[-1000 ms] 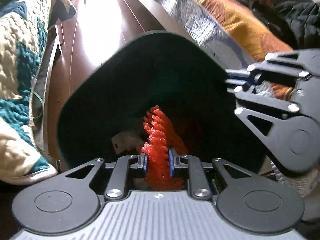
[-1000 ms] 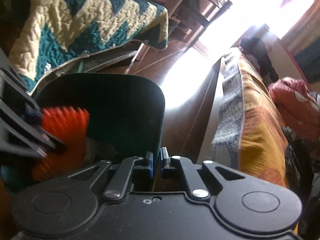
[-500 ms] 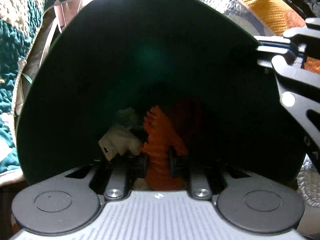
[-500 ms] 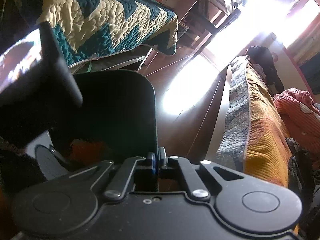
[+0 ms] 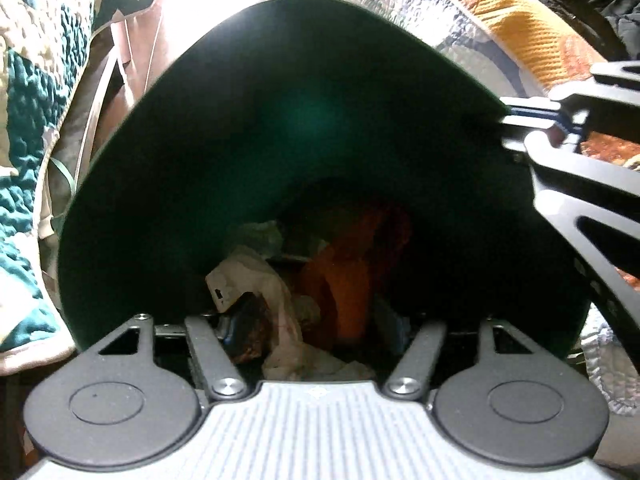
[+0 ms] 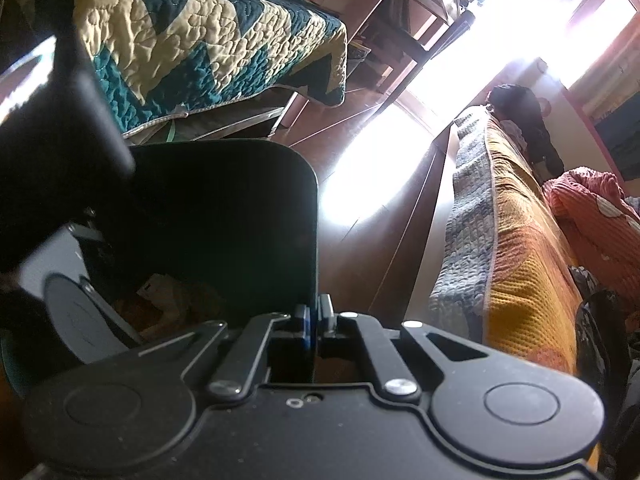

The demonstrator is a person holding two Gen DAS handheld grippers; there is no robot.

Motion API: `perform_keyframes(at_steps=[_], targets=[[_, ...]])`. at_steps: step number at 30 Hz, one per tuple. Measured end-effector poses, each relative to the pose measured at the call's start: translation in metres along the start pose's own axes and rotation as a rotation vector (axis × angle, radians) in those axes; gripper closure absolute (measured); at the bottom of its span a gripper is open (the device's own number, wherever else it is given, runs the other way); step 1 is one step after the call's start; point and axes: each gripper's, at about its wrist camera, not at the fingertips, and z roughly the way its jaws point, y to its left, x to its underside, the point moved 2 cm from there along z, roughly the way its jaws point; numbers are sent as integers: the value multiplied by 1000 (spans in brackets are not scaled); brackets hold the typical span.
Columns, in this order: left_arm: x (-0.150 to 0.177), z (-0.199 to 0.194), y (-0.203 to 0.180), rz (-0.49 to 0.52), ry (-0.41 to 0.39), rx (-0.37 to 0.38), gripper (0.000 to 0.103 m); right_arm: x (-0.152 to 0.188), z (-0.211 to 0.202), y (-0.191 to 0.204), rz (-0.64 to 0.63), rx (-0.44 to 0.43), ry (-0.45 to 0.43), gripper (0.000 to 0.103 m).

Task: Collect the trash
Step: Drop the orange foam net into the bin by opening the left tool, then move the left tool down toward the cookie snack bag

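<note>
Green bin (image 5: 168, 184), no legible txt, crumpled trash (image 5: 260, 280)

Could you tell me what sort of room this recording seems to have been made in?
Most likely a bedroom: a bed with a teal-and-cream quilt stands across a wooden floor from a second bed under an orange-and-grey blanket, and a bright window lights the far end.

Bin (image 5: 248, 128) mouth open; crumpled trash (image 5: 276, 292) fills its bottom.
</note>
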Motion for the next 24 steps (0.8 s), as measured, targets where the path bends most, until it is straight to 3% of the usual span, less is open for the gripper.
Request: perform_keyframes(at_steps=[12, 19, 24], targets=[[3, -81, 18, 53, -121, 53, 29, 4, 8, -14, 49, 3, 18, 100], [11, -112, 47, 51, -174, -2, 21, 8, 11, -21, 70, 7, 33, 100], [22, -112, 74, 29, -154, -40, 21, 12, 14, -28, 91, 8, 41, 100]])
